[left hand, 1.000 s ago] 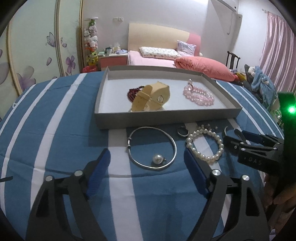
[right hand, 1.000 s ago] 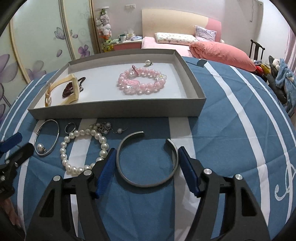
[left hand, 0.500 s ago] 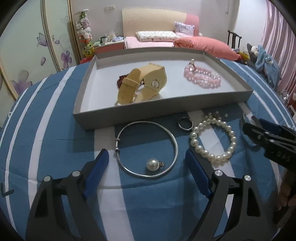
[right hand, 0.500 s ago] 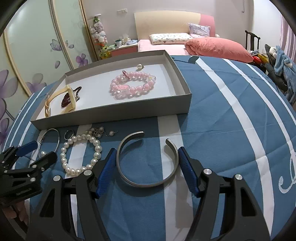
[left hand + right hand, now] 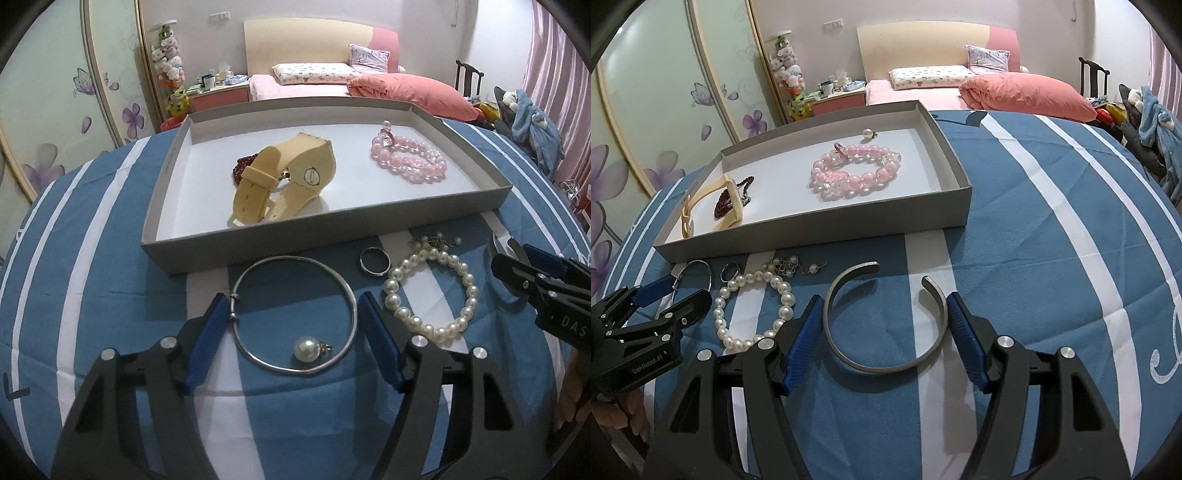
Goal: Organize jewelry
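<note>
The dark red bead bracelet (image 5: 243, 168) lay half hidden behind the cream watch (image 5: 284, 181) in the grey cardboard tray (image 5: 332, 236); the left gripper (image 5: 291, 328) stood open around the thin silver bangle with pearl charm (image 5: 293, 314); the right gripper (image 5: 884, 325) bracketed the open grey metal cuff (image 5: 886, 325), contact unclear.

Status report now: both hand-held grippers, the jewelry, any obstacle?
Left hand-held gripper open around thin bangle. Right hand-held gripper open around open cuff. Both pieces flat on cloth, not yet in tray. Nothing blocking.
</note>
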